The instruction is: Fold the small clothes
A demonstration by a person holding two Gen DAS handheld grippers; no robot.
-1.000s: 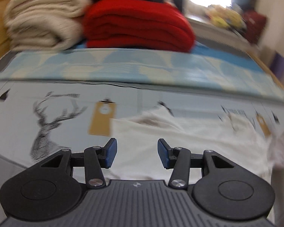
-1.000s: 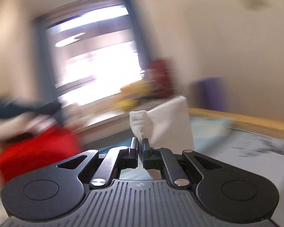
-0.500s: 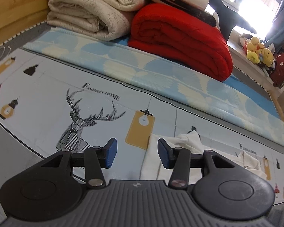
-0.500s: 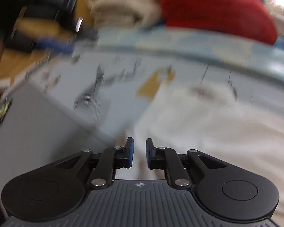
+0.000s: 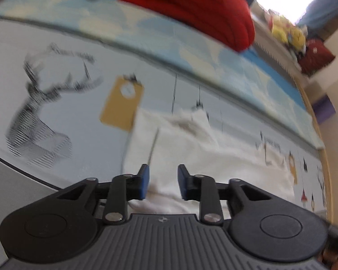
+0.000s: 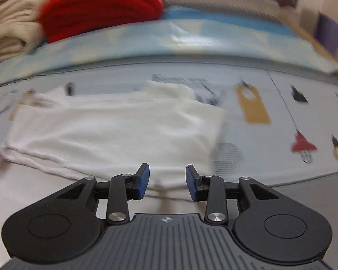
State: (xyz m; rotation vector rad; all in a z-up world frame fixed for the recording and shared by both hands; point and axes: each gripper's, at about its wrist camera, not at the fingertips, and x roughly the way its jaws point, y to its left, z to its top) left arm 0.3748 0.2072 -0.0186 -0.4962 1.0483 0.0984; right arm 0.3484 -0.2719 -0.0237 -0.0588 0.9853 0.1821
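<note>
White garment (image 6: 115, 132) lies flat on the printed sheet (image 6: 281, 103), its near hem just ahead of both tools. Right gripper (image 6: 167, 181): fingers spread, nothing between them, at the hem toward the garment's right side. Left gripper (image 5: 162, 183): also spread, empty, over the left part of the garment (image 5: 191, 148). Bare sheet lies right of the garment's right edge. Far: red blanket (image 6: 99, 4) and cream blanket (image 6: 9, 27) stacked.
</note>
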